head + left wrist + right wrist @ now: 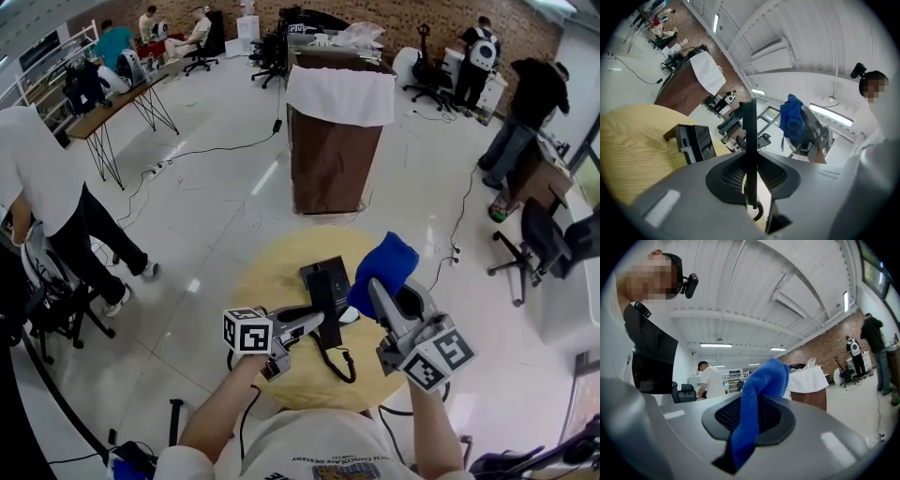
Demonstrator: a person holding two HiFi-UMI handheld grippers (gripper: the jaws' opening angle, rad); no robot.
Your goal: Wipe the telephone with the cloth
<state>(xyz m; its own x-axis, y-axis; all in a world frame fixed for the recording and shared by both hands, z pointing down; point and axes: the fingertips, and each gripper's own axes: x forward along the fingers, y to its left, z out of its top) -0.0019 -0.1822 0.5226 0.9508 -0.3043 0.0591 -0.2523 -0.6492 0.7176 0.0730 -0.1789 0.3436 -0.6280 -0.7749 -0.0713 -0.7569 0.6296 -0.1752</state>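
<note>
A black telephone base (322, 273) stands on a small round wooden table (267, 281). My left gripper (317, 322) is shut on the thin black handset (330, 298), and its cord (339, 364) trails toward the table's near edge. In the left gripper view the handset (750, 136) stands edge-on between the jaws of the left gripper (752, 176), with the base (693, 140) beyond it. My right gripper (380, 292) is raised over the table's right side, shut on a blue cloth (384, 265). In the right gripper view the cloth (759, 385) hangs from the right gripper (747, 420), which tilts up toward the ceiling.
A tall brown stand with a white cover (336, 141) rises just behind the table. A person in a white shirt (47, 187) stands at the left beside a chair. An office chair (544, 244) is at the right. Cables run across the white floor.
</note>
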